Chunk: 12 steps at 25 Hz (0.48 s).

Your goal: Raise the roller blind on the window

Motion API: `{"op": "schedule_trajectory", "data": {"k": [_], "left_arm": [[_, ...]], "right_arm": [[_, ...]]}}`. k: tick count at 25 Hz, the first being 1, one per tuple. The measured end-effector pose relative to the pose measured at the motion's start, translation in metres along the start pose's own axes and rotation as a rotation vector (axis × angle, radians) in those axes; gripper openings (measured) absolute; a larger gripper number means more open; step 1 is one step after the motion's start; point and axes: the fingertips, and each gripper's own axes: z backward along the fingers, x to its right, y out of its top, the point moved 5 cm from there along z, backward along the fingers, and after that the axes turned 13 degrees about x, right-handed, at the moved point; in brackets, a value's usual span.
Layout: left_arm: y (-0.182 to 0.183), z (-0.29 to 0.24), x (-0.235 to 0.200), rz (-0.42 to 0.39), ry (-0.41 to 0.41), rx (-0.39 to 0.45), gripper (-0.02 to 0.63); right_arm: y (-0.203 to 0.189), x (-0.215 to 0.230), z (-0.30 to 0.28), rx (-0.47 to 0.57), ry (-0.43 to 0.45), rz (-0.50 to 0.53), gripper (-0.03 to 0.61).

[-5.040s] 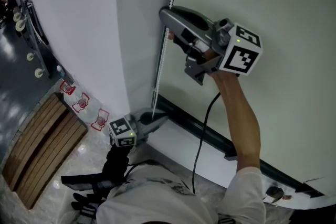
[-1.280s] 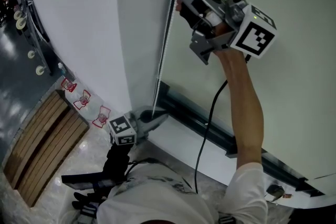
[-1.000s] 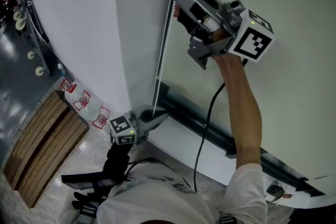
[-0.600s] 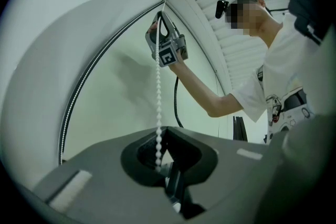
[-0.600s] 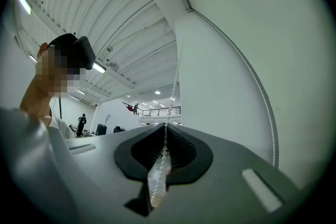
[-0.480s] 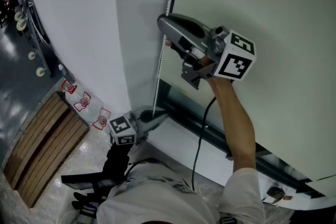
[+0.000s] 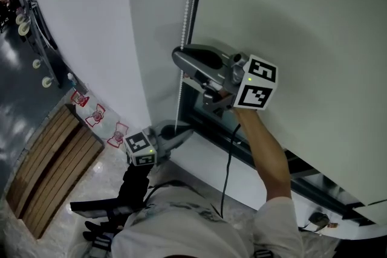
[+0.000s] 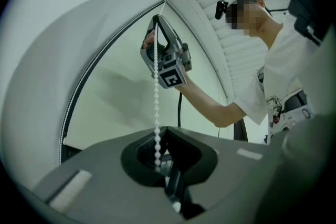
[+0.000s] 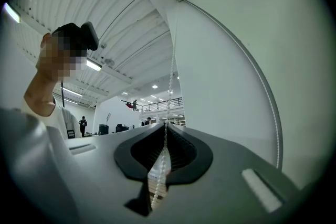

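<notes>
We hold the right gripper with its fingers pinched narrow on the white bead chain. The chain hangs down the left edge of the pale green roller blind, beside the white wall. Lower down, our left gripper has its fingers closed on the same chain. The blind's lower edge sits just above a dark strip of window frame, while below us lie a pale speckled floor and a slatted wooden board, and the right gripper view shows a high hall under a ribbed white ceiling.
</notes>
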Motion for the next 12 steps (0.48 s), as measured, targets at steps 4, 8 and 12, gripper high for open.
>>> {"op": "schedule_trajectory", "data": {"k": [4,8,12], "left_arm": [[-0.001,0.001,0.0,0.002,0.003,0.0,-0.002],[-0.001,0.002,0.0,0.005,0.01,0.0,-0.002],[-0.001,0.002,-0.001,0.009,0.015,0.002,-0.002]], "right_arm": [[-0.029,-0.005,0.009,-0.047,-0.009,-0.021,0.015],[-0.068,-0.006,0.023,-0.091,-0.032,-0.089,0.015],[-0.091,-0.008,0.036,-0.116,-0.047,-0.13,0.015]]}}
